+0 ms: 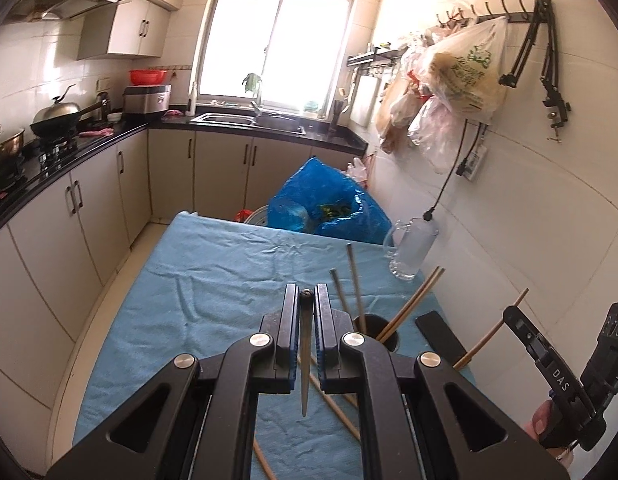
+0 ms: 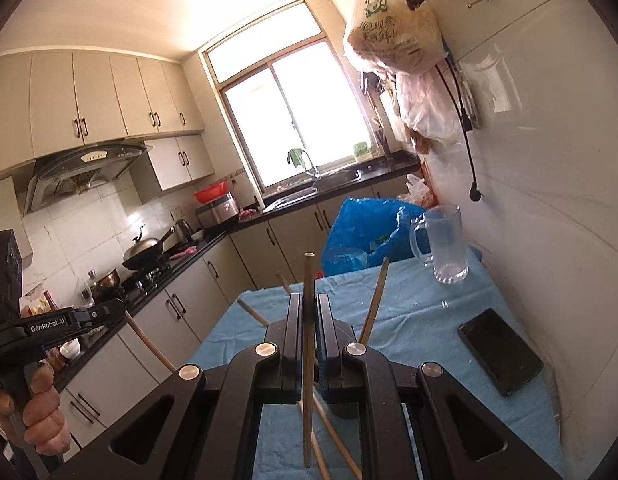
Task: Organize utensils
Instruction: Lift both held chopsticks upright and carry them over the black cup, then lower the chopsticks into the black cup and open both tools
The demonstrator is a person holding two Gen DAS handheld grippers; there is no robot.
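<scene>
My left tongs are clamped on one dark-tipped chopstick; my right tongs pinch another chopstick upright. The black holder with more sticks sits just right of my left tongs, near the worktop's wall edge. Loose chopsticks lie below; the left half is open cloth.

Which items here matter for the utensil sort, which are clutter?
Job: chopstick in left gripper; chopstick in right gripper; black holder with chopsticks; loose chopsticks on cloth.
Clutter: glass mug, phone, blue bag.
</scene>
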